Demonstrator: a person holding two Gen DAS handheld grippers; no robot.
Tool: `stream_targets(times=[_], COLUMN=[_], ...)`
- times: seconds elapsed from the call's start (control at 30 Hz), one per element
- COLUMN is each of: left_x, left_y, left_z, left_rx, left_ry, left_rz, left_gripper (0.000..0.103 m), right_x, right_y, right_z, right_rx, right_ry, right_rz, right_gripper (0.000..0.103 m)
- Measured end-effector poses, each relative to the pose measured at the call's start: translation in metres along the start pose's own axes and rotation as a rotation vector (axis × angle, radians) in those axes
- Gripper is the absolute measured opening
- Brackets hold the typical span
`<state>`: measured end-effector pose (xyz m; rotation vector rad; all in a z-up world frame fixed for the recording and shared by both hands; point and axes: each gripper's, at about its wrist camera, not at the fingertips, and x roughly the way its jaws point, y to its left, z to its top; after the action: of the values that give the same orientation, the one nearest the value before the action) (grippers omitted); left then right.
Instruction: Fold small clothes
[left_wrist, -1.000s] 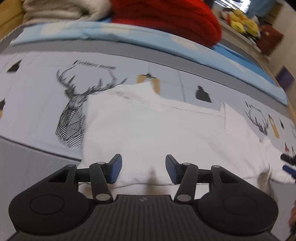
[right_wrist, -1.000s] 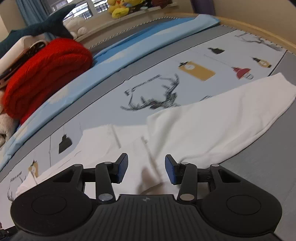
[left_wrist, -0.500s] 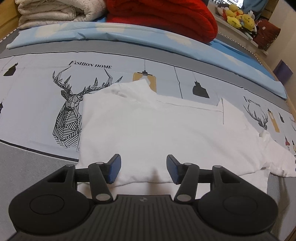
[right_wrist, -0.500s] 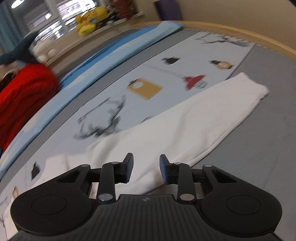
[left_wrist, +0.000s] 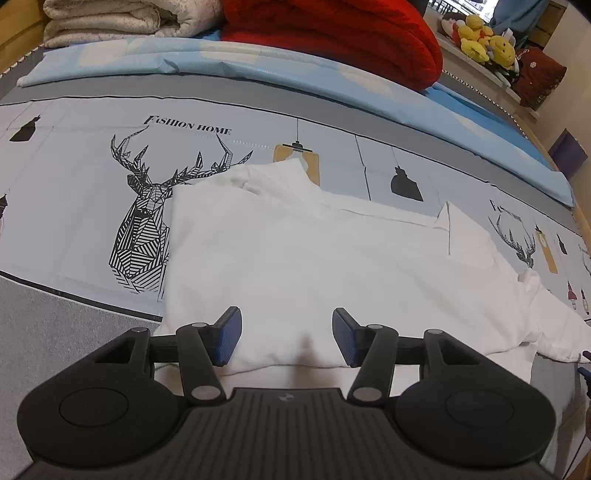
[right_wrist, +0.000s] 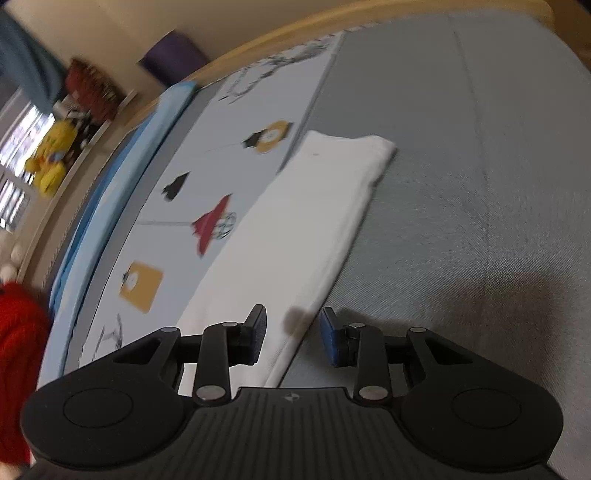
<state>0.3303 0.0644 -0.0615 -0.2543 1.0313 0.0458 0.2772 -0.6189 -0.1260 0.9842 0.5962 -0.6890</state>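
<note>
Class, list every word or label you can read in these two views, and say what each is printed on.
"FASHION HOME": on the printed bedsheet, above the deer head.
A second line of lettering above the smaller deer: too small to read.
Lettering at the sheet's far end in the right wrist view: blurred, unreadable.

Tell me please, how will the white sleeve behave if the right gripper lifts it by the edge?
The white sleeve lies flat and thin on the bed sheet, so it will probably droop from the right gripper. It looks light. Its far cuff will likely drag behind.
</note>
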Motion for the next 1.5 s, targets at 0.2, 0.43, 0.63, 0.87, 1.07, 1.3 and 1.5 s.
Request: stream_targets(times=[0.2, 0.43, 0.63, 0.87, 1.07, 1.3, 1.5], left_x=[0.001, 0.0, -0.011, -0.033, -0.042, -0.034, -0.006], left_y=[0.003, 0.011, 0.037, 0.094, 0.121, 0.125, 0.13], left_z=[0.0, 0.002, 0.016, 0.036, 0.039, 0.035, 0.03], left_rx=[-0.009, -0.018, -0.094, -0.269, -0.336, -0.373, -0.515], left_ry=[0.004, 0.002, -0.025, -0.093, -0.099, -0.08, -0.041], left_rz=[-0.004, -0.002, -0.006, 0.034, 0.025, -0.051, -0.142], left_gripper=[0.06, 0.06, 0.06, 0.06, 0.058, 0.037, 0.023], right_x=[0.017, 0.027, -0.016, -0.157, -0.193, -0.172, -0.122], right_y=[-0.009, 0.002, 0.089, 0.243, 0.278, 0.246, 0.225], right_z=[0.006, 0.01, -0.017, -0.183, -0.34, -0.367, -0.329], right_rx=[0.043, -0.028, -0.353, -0.856, -1.047, -1.009, -0.802], right_ry=[-0.061, -0.145, -0.358, -0.445, 0.268, 0.491, 0.445], right_rz=[0.045, -0.007, -0.186, 0.38, 0.792, 0.531, 0.378], right_gripper=[0.033, 0.007, 0.004, 0.004, 0.014, 0.026, 0.028])
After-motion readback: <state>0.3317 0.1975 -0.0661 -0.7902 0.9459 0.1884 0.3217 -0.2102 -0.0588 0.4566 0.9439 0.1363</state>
